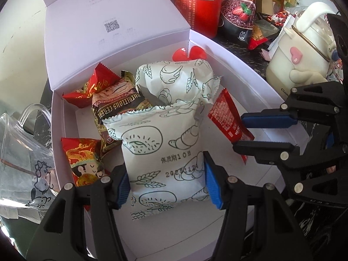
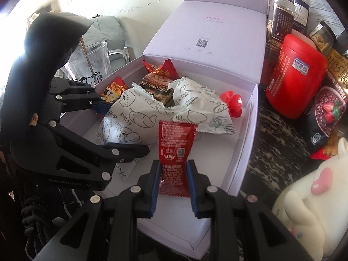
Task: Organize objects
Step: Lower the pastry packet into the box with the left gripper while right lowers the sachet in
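An open white gift box holds snack packets. My left gripper is shut on a white bread packet printed with green croissants, low inside the box; it also shows in the right wrist view. My right gripper is shut on a red Heinz ketchup sachet and holds it upright over the box's near right part; the sachet shows in the left wrist view. A second white bread packet, a brown cereal packet and red snack packets lie in the box.
A red heart clip sits in the box's far corner. Right of the box stand a red canister, a strawberry pouch, jars and a cream plush kettle. A clear Hello Kitty jug stands left.
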### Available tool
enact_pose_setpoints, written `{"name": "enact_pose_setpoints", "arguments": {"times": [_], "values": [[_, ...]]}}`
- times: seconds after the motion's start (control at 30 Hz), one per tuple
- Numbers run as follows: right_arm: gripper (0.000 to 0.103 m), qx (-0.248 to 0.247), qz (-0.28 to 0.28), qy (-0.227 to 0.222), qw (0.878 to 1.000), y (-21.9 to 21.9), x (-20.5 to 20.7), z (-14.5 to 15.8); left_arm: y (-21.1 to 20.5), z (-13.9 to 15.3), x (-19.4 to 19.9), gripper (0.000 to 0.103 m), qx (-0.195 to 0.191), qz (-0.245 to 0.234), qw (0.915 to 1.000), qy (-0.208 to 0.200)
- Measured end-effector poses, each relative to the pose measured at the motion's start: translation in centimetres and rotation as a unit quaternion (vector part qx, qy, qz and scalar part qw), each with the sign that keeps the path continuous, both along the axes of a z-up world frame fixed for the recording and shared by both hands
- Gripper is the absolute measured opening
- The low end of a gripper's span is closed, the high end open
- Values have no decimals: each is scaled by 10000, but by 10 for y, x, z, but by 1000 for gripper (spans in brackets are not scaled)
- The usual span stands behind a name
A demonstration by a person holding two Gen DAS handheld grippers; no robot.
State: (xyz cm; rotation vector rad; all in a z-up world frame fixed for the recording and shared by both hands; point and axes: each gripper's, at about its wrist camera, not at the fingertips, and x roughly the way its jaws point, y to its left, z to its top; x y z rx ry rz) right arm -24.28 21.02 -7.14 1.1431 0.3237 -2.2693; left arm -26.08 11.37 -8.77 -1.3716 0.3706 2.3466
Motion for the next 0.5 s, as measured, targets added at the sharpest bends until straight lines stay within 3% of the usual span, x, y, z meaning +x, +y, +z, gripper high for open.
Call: {"name": "enact_pose_setpoints", "arguments": {"times": [0.5], "values": [[24, 50, 131, -85, 9999, -3, -6, -1, -2, -8, -13, 62, -14, 67, 9997, -239]]}}
